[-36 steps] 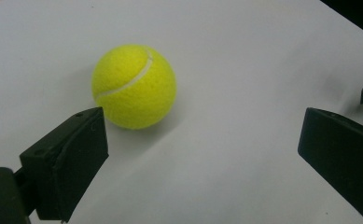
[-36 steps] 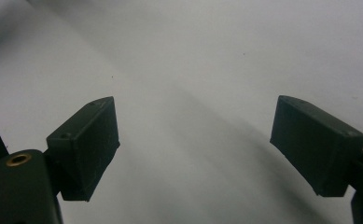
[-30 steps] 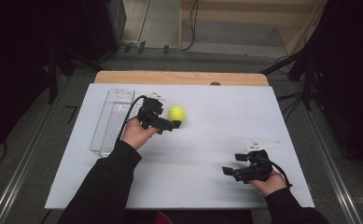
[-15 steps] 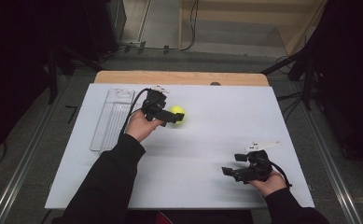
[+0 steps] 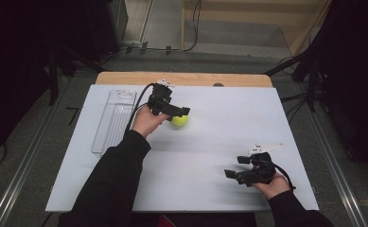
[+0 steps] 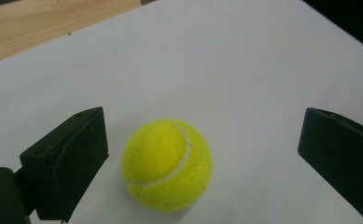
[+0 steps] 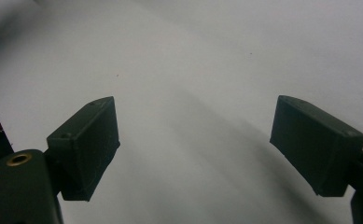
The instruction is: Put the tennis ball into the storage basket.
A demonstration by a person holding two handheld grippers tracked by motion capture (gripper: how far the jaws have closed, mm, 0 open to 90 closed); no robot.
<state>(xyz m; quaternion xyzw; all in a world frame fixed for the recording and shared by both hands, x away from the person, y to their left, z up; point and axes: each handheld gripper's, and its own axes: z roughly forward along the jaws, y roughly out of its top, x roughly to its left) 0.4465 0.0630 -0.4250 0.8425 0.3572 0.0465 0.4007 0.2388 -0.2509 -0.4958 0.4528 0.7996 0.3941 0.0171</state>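
Ball (image 6: 166, 164), yellow-green, felt-covered, with a pale curved seam, resting on the white mat (image 5: 229, 137) toward its far left part. It lies between the jaws of the left gripper (image 6: 202, 163), nearer the left-hand jaw in the left gripper view but apparently touching neither; the jaws stand wide apart and hold nothing. By its look the ball is light, springy and slightly compressible, and its fuzzy nap should give the flat black pads good friction. Being round, it will likely roll at a glancing touch, so the sounder hold is across its widest girth, both pads closing squarely on opposite sides, with the ball centred first.

In the high view the left gripper (image 5: 168, 107) hangs just over the ball (image 5: 179, 120), the hand behind it. Left of it lies a clear plastic tray (image 5: 113, 120), long, shallow and rectangular, with moulded ridges. The mat is smooth, matt and thin, laid over a wooden table (image 5: 181, 78) whose pale edge shows along the far side.

Right gripper (image 5: 248, 172), at the near right corner of the mat and well apart from the ball, low over bare mat; its blocky black jaws (image 7: 193, 149) are likewise spread wide and empty.
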